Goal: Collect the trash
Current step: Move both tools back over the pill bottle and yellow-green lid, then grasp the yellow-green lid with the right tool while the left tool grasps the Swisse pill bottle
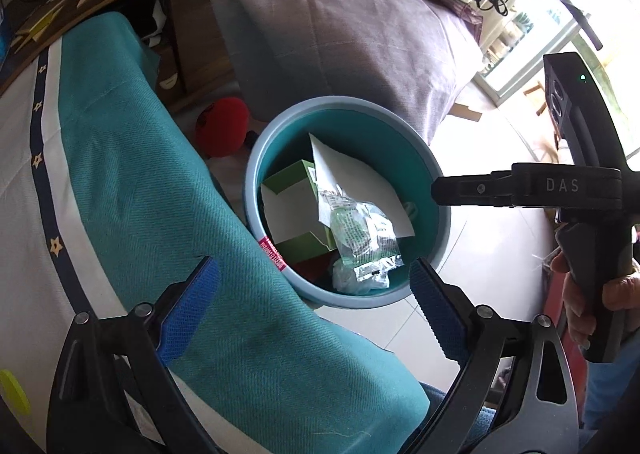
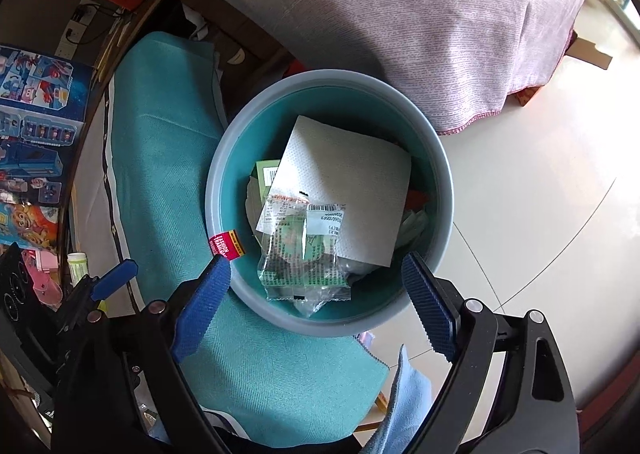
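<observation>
A round teal bin with a grey-blue rim [image 1: 251, 173] [image 2: 216, 181] stands on the tile floor. Inside it lie a white paper sheet [image 1: 352, 181] [image 2: 352, 173], a green box [image 1: 296, 189] [image 2: 266, 169] and a clear printed wrapper [image 1: 360, 238] [image 2: 304, 254]. My left gripper [image 1: 316, 294] hovers over the bin's near rim, open, with nothing held between its blue pads. Directly above the bin, my right gripper [image 2: 316, 286] is also open and holds nothing. One black finger [image 1: 472, 189] of the right gripper reaches in over the bin's right rim, held by a hand [image 1: 580, 302].
A teal blanket [image 1: 140, 173] [image 2: 168, 133] drapes over furniture left of the bin and touches its rim. A lilac cloth-covered bulk [image 1: 340, 25] [image 2: 400, 13] rises behind it. A red object [image 1: 222, 125] lies on the floor. Toy boxes [image 2: 36, 93] sit far left.
</observation>
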{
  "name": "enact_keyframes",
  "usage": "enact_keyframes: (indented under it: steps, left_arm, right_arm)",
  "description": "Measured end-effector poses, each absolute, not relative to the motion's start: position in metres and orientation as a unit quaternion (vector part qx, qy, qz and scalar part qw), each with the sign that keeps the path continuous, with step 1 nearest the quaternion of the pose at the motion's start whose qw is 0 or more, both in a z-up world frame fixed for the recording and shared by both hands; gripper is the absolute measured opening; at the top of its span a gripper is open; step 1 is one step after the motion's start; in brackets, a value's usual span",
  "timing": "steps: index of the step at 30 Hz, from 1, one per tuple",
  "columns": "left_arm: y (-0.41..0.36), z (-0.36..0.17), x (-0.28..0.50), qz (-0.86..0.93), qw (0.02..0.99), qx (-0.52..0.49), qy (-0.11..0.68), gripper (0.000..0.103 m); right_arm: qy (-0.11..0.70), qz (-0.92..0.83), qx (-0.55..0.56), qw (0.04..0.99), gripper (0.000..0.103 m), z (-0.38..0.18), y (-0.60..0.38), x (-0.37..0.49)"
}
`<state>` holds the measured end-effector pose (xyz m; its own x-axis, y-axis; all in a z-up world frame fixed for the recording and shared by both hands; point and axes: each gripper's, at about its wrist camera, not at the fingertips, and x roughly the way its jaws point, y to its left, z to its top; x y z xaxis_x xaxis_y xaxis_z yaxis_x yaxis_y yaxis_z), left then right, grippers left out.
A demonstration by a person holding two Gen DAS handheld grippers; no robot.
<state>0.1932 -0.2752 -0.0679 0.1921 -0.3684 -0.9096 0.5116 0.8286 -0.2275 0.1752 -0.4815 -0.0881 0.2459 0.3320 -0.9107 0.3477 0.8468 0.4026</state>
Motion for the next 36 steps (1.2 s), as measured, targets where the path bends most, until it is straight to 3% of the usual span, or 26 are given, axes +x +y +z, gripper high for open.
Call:
enact_keyframes:
  steps: [19,36]
  left_arm:
    - [-0.106,-0.047,0.161,-0.204,0.812,-0.037,0.546,0.097]
    - [0.119,-0.063,0.101,-0.048,0.843,-0.104,0.526,0.097]
  right_arm:
    - [0.640,0.051,0.184,0.745,0.084,-0.057,-0.338,0.188]
    - [0.667,0.193,0.058,0.718,0.084,-0.063,-0.086,0.215]
